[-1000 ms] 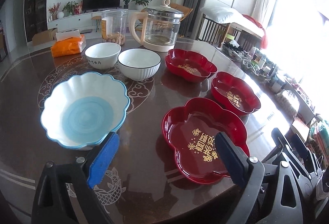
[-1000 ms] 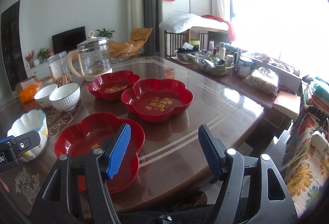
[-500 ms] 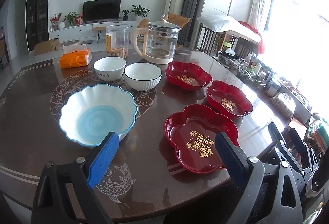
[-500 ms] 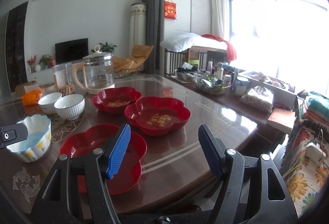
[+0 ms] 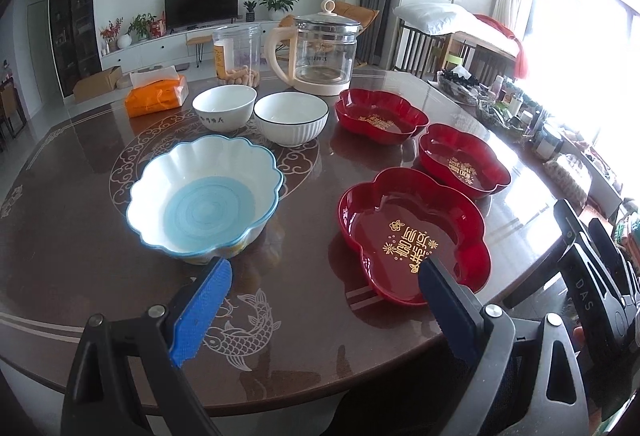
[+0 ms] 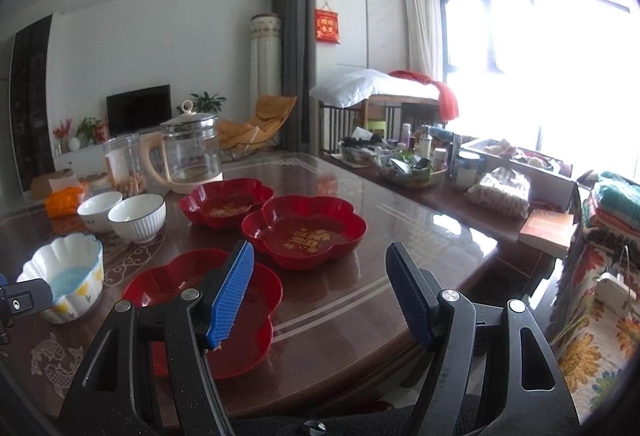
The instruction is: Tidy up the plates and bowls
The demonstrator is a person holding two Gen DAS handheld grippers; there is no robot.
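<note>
Three red flower-shaped plates lie on the dark table: a near plate, a middle plate and a far plate. A large scalloped blue-and-white bowl sits left of them. Two small white bowls stand behind it. My left gripper is open and empty above the table's front edge, between the big bowl and the near plate. My right gripper is open and empty above the near plate's right side.
A glass kettle, a clear jar and an orange tissue pack stand at the back of the table. Clutter of bottles and a basket fills the far right side. The right gripper's body shows at the left view's right edge.
Both grippers have pulled back and risen from the table, so the plates and bowls look farther off. Nothing on the table has moved. Both stay open.
</note>
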